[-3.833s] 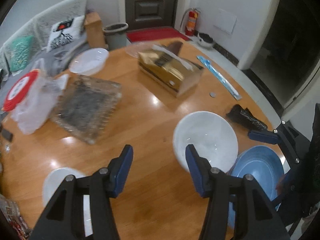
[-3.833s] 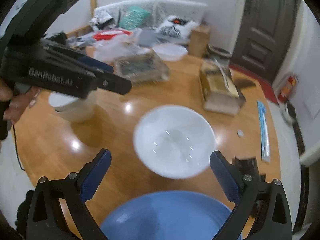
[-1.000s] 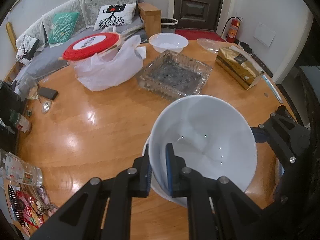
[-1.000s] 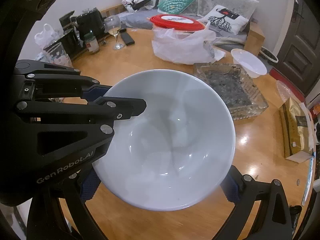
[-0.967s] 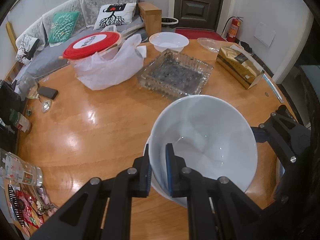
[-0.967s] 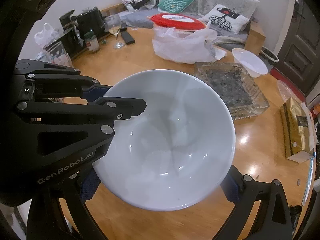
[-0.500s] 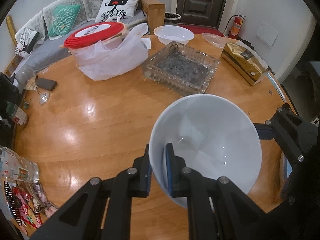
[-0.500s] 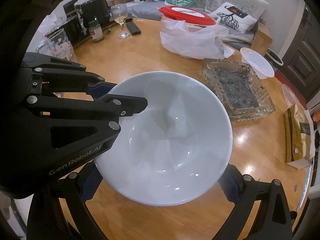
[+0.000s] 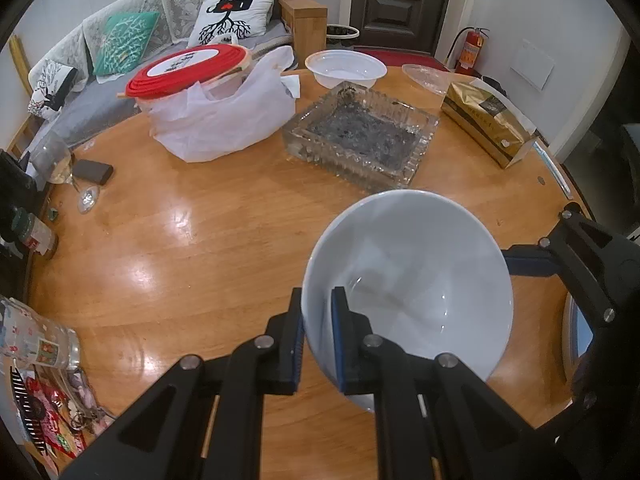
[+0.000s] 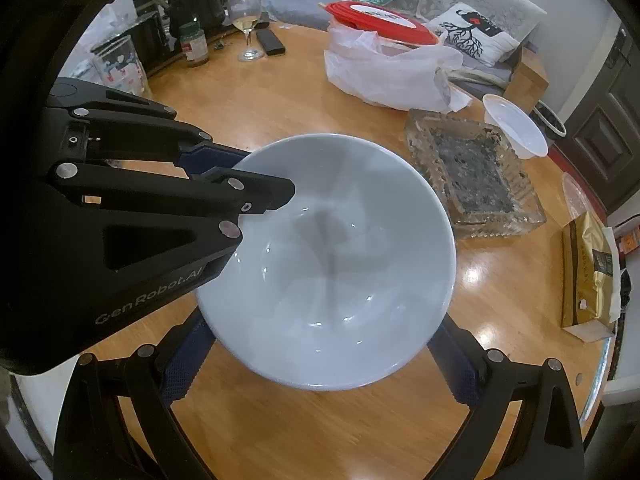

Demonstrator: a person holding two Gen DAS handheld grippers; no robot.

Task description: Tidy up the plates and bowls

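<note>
A large white bowl (image 9: 412, 280) hangs tilted above the round wooden table (image 9: 192, 248). My left gripper (image 9: 318, 312) is shut on its near rim, one pad inside and one outside. From the right wrist view the same bowl (image 10: 332, 264) fills the middle, with the left gripper (image 10: 240, 184) clamped on its left rim. My right gripper (image 10: 320, 352) stands wide open under the bowl, its fingertips hidden behind it, and no pad visibly presses on it. At the right edge, past the right gripper (image 9: 560, 260), a sliver of a blue plate (image 9: 576, 328) shows.
Farther back lie a glass ashtray (image 9: 360, 136), a small white bowl (image 9: 344, 68), a white bag with a red-lidded container (image 9: 216, 120), and a gold box (image 9: 488, 120). A wine glass (image 10: 246, 28), jar and cups crowd the left edge.
The left gripper keeps its hold on the bowl. A white rim seen just under the held bowl a second ago is out of sight now. The right wrist view has rolled slightly.
</note>
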